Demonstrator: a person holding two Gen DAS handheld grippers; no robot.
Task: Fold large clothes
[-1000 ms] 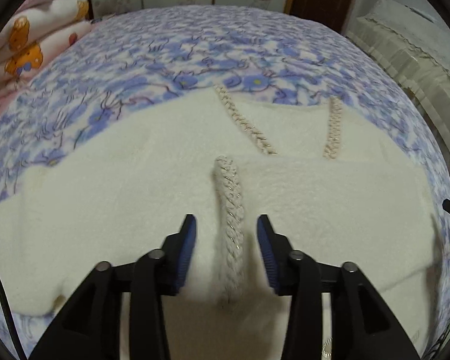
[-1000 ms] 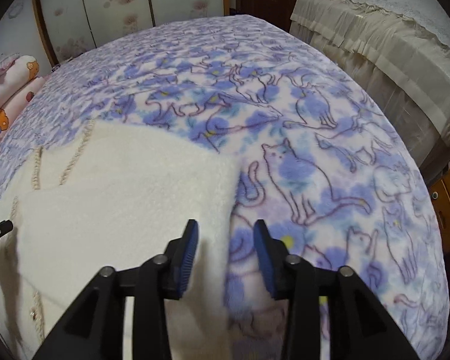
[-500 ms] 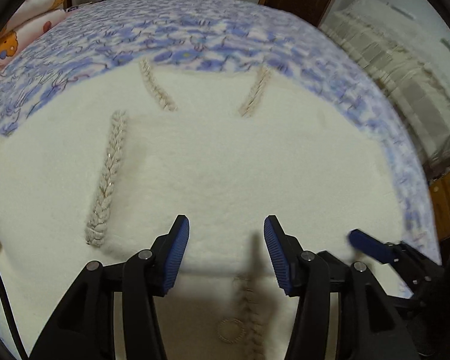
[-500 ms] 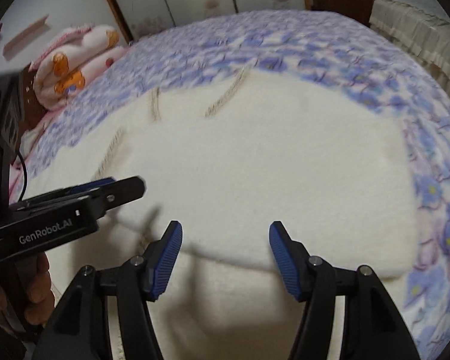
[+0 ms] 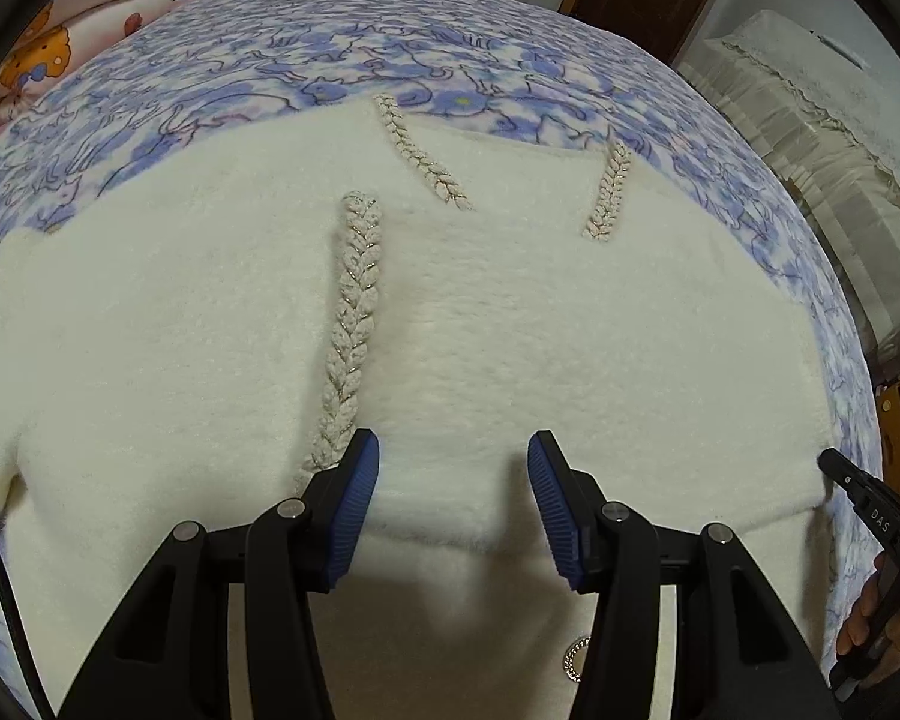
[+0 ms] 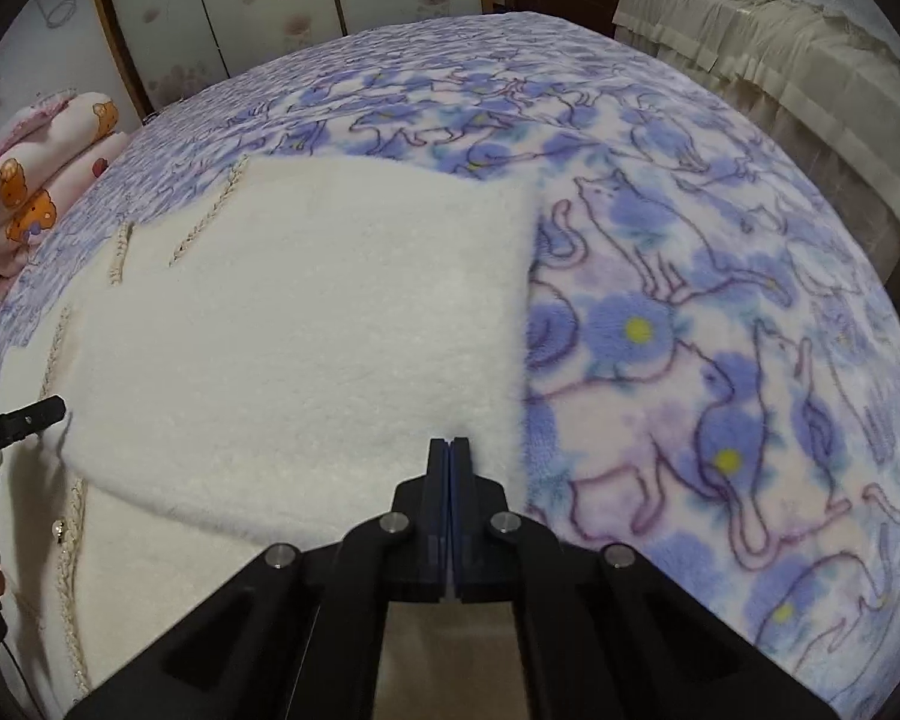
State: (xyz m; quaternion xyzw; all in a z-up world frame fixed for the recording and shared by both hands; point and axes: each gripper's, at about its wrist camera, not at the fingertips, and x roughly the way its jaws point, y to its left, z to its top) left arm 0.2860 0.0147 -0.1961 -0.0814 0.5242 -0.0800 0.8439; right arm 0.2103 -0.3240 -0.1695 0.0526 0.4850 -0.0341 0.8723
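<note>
**Right jaws closed over folded garment edge**

Having stood apart half a second earlier, the right gripper point(image 6: 450, 450) is now showing its jaws pressed together at the near edge of the cream fleece garment point(image 6: 306, 324); whether fabric is pinched cannot be told. The left gripper point(image 5: 453, 501) is hovering spread above the folded layer. The garment is lying on the cat-print blanket point(image 6: 690, 360)
</note>
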